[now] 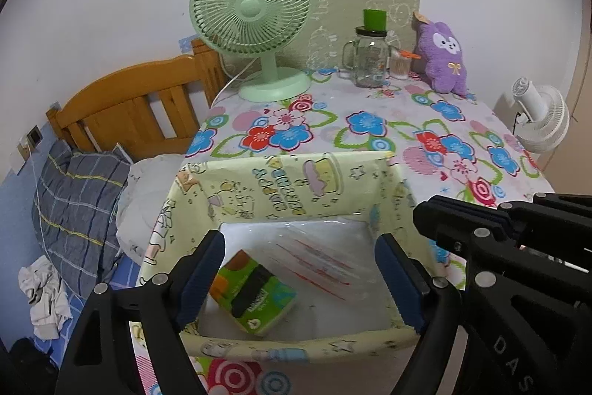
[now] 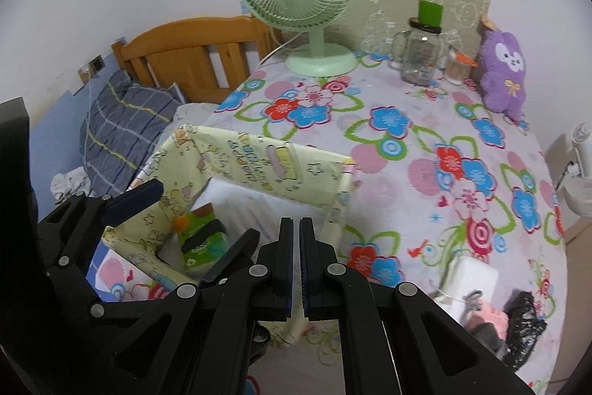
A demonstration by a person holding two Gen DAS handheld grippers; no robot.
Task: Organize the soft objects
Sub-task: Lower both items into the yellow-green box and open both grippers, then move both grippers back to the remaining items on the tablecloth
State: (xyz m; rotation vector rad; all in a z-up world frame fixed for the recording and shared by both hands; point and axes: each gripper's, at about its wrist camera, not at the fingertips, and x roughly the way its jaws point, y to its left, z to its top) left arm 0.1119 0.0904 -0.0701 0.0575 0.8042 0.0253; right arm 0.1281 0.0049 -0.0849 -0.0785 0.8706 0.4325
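Note:
A pale yellow fabric box (image 1: 281,184) (image 2: 259,165) stands at the near left edge of the flowered table. In it lie a green tissue pack (image 1: 255,291) (image 2: 199,239) and a clear plastic bag with red print (image 1: 318,258). My left gripper (image 1: 299,243) (image 2: 185,228) hangs open over the box; its pads are clear of the pack below. Just right of the box, my right gripper (image 2: 296,221) (image 1: 444,210) is shut with nothing in it. A purple plush toy (image 1: 446,58) (image 2: 505,73) leans on the wall at the table's far right.
A green desk fan (image 1: 255,21), a glass jar with a green cap (image 1: 370,62) and a small cup (image 1: 399,65) stand at the back. A white box, pink items and a black bag (image 2: 525,324) lie near right. Beside the table are a bed with a plaid pillow (image 1: 77,202) and a white fan (image 1: 544,117).

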